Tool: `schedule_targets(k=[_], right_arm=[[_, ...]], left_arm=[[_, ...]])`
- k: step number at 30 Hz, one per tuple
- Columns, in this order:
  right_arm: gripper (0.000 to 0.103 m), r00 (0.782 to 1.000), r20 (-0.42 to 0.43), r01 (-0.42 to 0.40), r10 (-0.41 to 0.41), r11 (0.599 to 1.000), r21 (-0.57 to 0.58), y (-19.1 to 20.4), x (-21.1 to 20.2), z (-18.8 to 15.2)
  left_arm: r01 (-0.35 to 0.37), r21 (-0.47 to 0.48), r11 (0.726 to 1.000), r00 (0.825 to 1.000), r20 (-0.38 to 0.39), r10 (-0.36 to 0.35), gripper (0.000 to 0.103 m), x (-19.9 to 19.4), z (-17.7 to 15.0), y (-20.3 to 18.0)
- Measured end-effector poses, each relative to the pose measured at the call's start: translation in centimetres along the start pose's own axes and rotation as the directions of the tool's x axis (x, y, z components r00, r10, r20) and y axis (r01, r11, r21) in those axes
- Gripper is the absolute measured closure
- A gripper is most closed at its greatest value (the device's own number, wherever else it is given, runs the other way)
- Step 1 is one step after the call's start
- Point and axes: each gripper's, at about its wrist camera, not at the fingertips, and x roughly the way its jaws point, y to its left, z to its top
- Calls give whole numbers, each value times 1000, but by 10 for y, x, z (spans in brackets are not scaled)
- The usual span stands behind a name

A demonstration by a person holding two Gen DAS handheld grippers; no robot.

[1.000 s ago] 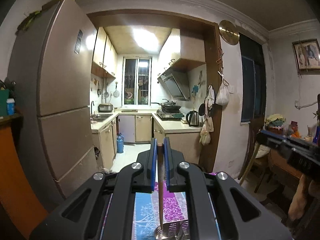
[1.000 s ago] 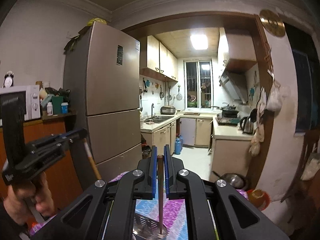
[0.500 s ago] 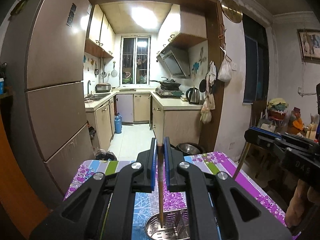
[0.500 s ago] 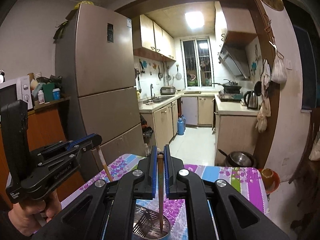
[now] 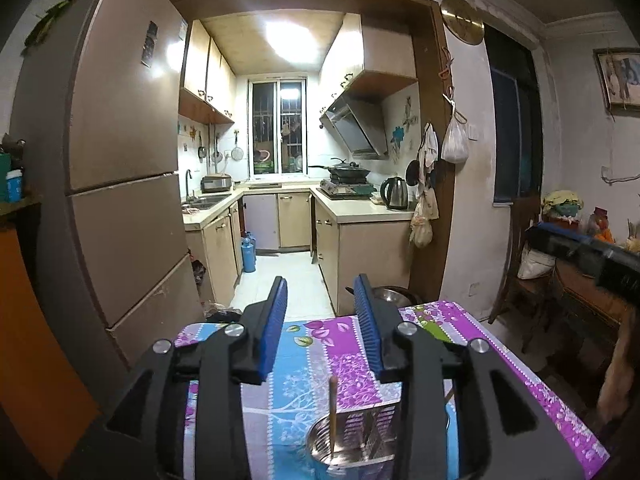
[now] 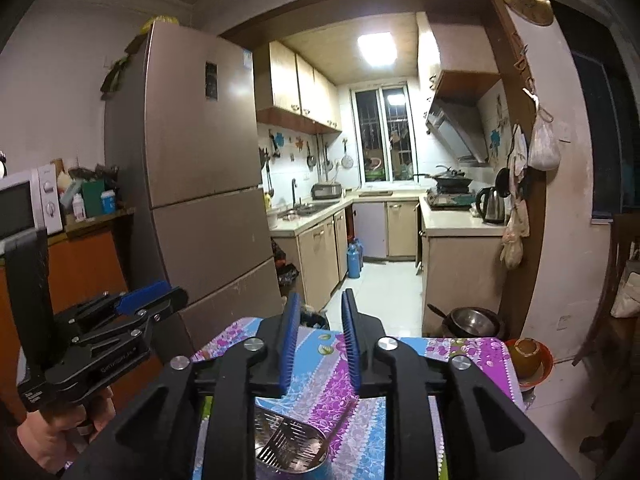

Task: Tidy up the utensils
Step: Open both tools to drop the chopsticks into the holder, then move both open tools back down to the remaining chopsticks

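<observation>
1. Kitchen doorway and fridge (image 5: 120,168) lie beyond a floral tablecloth (image 5: 328,344), where a metal holder (image 5: 352,440) stands.
2. Left gripper (image 5: 322,312) — jaws opening, nothing between the pads; its chopstick (image 5: 333,416) stands upright in the holder at 6 o'clock from the fingertips.
3. Right gripper (image 6: 320,332) — jaws opening, empty too; its chopstick (image 6: 340,420) leans toward 1 o'clock beside a slotted spatula (image 6: 286,436).

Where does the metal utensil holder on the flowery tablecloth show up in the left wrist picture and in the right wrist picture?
Left wrist: the metal utensil holder sits at the bottom edge, right of centre, below the opening left gripper, a chopstick standing in it.
Right wrist: bottom centre, under the opening right gripper, slotted spatulas inside.
Shared landmark: the kettle on the kitchen counter.
</observation>
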Motion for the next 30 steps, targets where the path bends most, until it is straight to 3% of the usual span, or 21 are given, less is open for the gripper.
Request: schedule_targets(k=[1,4,7,11,13,18,21,30], right_arm=[[73,1000,16,-4,4,1000,5,-2,-14,1],[69,998,61,-21,21,1000,0,-6,-69,-9],[65,995,92,-31,34,999,-27,-5,-124,-37],[63,996,81,-30,32,999,-29,-4,-189,-108],[63,998,55,-25,25,1000,-4,-3,-211,-150],[63,999,-27,27,-26,997,65,11,-241,-247],[63,996,-72,61,-56,996,67,25,-252,-289],[63,980,-168,116,-103,991,67,37,-259,-344]], left_arm=[[4,-2,1000,1000,8,-4,68,-13,-3,5],[-3,10,1000,999,39,2,51,-60,-23,20],[7,31,999,998,57,-9,42,-119,-67,37],[3,44,999,1000,2,-3,40,-177,-142,60],[-14,25,1000,997,-72,16,40,-193,-190,73],[-12,-1,1000,972,-233,11,40,-199,-274,77],[0,18,1000,965,-263,5,45,-201,-301,67],[66,41,997,948,-316,-50,63,-191,-339,53]])
